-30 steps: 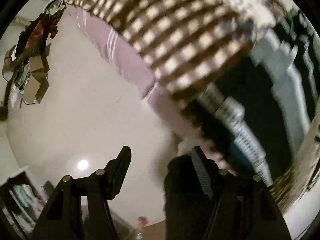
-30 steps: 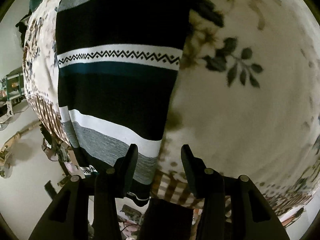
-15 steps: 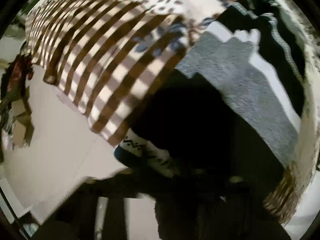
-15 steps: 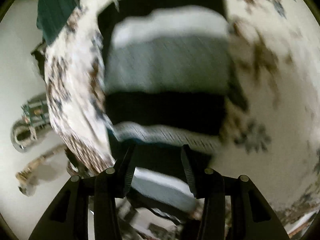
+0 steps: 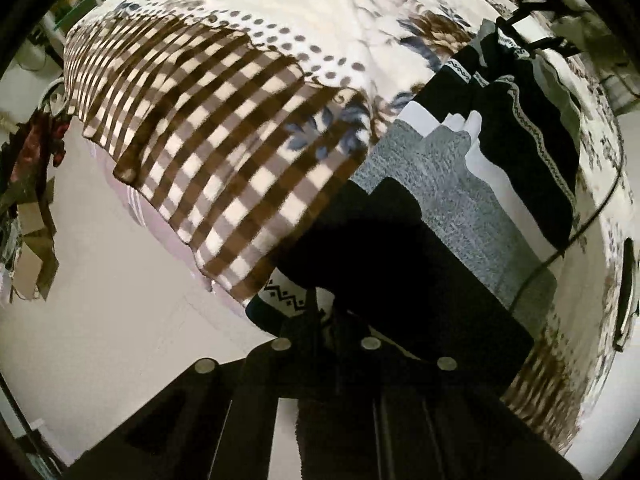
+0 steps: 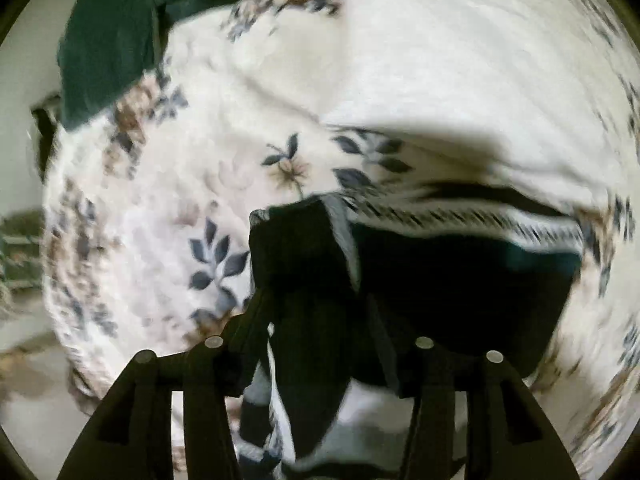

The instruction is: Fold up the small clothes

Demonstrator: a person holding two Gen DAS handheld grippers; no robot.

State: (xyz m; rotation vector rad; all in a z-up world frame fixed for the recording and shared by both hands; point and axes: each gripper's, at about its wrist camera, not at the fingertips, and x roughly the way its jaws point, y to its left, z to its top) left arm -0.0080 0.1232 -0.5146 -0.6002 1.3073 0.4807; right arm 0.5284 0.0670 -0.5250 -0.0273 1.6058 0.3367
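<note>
A knitted sweater (image 5: 460,208) striped black, grey and white lies stretched along a floral and checked blanket (image 5: 280,40) on the bed. My left gripper (image 5: 320,304) is shut on the sweater's black edge where it overhangs the bed's near side, beside a white zigzag band. In the right wrist view the sweater (image 6: 460,280) shows its dark end with a patterned white stripe. My right gripper (image 6: 316,304) points down over it, jaws opening, with bunched black fabric between the fingers; I see no pads pressing it.
A dark green garment (image 6: 108,40) lies on the blanket (image 6: 440,80) at the far left corner. Pale floor (image 5: 100,300) lies beside the bed, with clutter (image 5: 28,200) at its left. A thin black cable (image 5: 580,232) crosses the sweater's right side.
My left gripper went from open beside the bed edge to shut on the sweater's black edge. My right gripper swept along the sweater from its striped part to its dark end.
</note>
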